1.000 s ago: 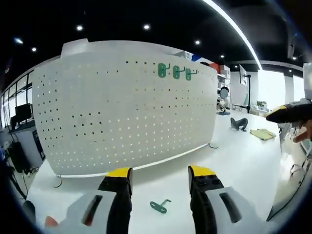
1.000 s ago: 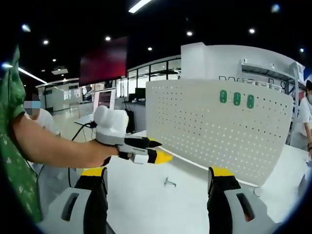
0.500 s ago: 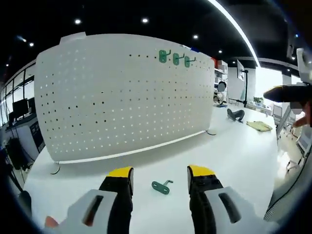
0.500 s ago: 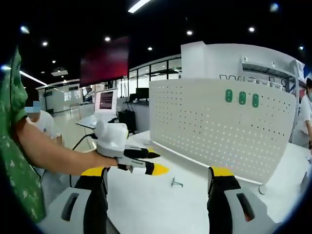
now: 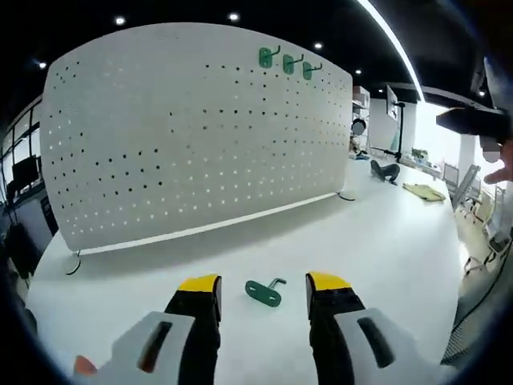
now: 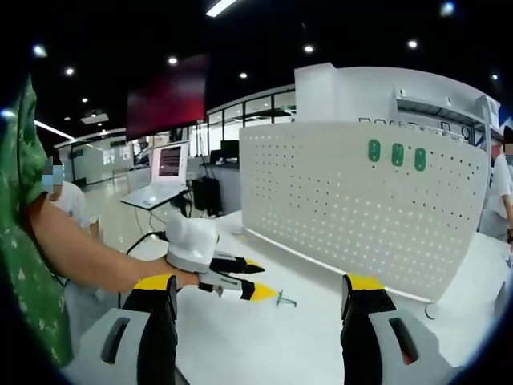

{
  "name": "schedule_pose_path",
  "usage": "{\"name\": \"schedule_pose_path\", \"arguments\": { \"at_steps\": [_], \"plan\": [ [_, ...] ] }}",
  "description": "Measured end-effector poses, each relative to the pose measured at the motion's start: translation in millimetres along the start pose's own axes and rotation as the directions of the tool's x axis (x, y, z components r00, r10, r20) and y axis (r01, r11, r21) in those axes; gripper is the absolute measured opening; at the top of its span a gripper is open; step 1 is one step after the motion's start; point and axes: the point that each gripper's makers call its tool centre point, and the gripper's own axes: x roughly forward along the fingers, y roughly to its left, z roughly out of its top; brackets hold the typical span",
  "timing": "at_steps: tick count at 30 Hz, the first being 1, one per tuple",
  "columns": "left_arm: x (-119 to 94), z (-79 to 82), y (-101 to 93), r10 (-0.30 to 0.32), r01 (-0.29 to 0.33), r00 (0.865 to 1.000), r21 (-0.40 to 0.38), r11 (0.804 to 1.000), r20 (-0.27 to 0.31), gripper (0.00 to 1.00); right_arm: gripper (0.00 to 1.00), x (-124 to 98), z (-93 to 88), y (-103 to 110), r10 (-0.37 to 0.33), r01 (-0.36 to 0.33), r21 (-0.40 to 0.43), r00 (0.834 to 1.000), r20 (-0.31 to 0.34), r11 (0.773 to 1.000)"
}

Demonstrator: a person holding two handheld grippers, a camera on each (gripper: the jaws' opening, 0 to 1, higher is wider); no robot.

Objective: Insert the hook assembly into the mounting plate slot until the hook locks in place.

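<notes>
Hook (image 5: pixel 265 292) lies flat on the worktop (image 5: pixel 385 241), just ahead of the left hand-held gripper (image 5: pixel 263 287), between its spread jaws, not gripped. Pegboard (image 5: pixel 192 128) stands upright beyond it, three green hooks (image 5: pixel 286 61) already mounted near the top. Right hand-held gripper (image 6: pixel 264 293) hangs off to the side, jaws wide, empty. Task barely begun: grasp, lift and insertion all left.
</notes>
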Motion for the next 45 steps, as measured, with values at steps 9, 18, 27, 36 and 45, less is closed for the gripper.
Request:
{"name": "schedule_pose_path", "arguments": {
  "at_steps": [9,18,27,36,45],
  "plan": [
    [22.4,-16.9,1.4,-0.037,0.037,0.997,0.013,0.999,-0.062,0.42,0.86,5.4,-5.7,-13.2,-0.01,0.011,0.019,1.0,-0.015,1.0],
    [36.6,-25.3,0.3,-0.12,0.125,0.989,0.062,0.99,-0.088,0.43,0.86,11.0,-11.7,-22.4,-0.016,0.017,0.037,0.999,-0.028,0.999],
    [43.9,-32.2,0.4,-0.166,0.181,0.979,0.126,0.975,-0.121,0.43,0.86,19.4,-11.7,-24.9,-0.009,0.011,0.038,0.999,-0.036,0.999],
    [48.5,-35.2,-2.9,-0.205,0.222,0.969,0.131,0.966,-0.136,0.41,0.86,23.1,-11.8,-26.2,-0.007,0.009,0.038,0.999,-0.041,0.999],
    [54.1,-33.4,-6.3,-0.242,0.262,0.96,0.144,0.954,-0.142,0.39,0.85,21.4,-15.0,-29.7,-0.019,0.021,0.044,0.999,-0.049,0.999]
  ]
}}
